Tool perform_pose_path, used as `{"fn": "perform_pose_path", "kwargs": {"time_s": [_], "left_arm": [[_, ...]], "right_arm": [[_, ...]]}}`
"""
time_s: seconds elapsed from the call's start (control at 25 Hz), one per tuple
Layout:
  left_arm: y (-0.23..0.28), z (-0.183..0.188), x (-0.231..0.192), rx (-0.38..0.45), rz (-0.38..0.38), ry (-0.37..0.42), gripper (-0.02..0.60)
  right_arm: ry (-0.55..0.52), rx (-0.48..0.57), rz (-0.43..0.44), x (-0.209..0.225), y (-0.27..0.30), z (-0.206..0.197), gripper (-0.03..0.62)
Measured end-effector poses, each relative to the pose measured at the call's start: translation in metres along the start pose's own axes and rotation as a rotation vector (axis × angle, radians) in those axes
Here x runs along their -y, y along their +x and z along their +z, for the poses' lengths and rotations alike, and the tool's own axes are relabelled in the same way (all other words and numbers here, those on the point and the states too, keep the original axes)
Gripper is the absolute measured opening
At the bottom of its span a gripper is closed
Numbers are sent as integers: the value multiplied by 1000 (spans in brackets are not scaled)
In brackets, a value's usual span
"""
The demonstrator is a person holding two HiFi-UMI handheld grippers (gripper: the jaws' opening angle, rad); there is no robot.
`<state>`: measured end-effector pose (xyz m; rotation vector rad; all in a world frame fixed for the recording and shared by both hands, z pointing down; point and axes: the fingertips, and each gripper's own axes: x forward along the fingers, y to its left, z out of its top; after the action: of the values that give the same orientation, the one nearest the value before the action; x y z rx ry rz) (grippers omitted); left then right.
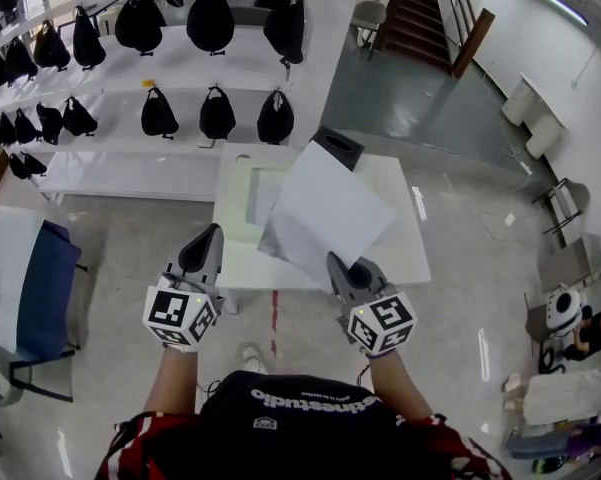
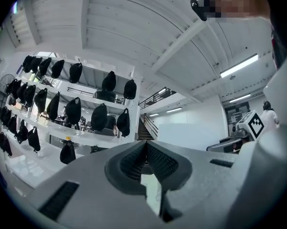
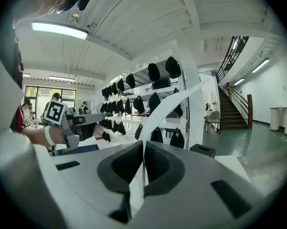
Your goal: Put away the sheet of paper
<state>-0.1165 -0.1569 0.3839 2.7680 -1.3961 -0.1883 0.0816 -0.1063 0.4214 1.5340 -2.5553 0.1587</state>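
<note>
A white sheet of paper (image 1: 325, 213) hangs in the air above the near edge of a white table (image 1: 400, 248), tilted, with its lower corner pinched. The right gripper (image 1: 338, 268) is clenched on that corner; in the right gripper view the sheet rises edge-on from between the closed jaws and curves upward. The left gripper (image 1: 212, 234) hovers beside it, well apart from the paper, jaws pressed together with nothing between them.

On the table beyond the sheet lie a pale green flat tray or folder (image 1: 252, 196) and a small black box (image 1: 338, 148). Behind are white shelves of black bags (image 1: 210, 23).

The paper appears to be in transit, not yet put away. The next move likely calls for lowering it flat onto its destination, possibly the pale tray, without creasing it, then letting go.
</note>
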Motion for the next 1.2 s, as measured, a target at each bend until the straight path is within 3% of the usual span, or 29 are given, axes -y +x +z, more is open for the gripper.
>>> {"fn": "perform_pose_path", "kwargs": {"time_s": [0.56,1.2], "left_arm": [[47,-17,-73,-18,-7,-40,5],[83,-19,-74,-24,-4,-51,5]], "right_arm": [[-35,-98,-43,38,94,-8,3],[-28,-203,-82,129,117,-51,3]]}}
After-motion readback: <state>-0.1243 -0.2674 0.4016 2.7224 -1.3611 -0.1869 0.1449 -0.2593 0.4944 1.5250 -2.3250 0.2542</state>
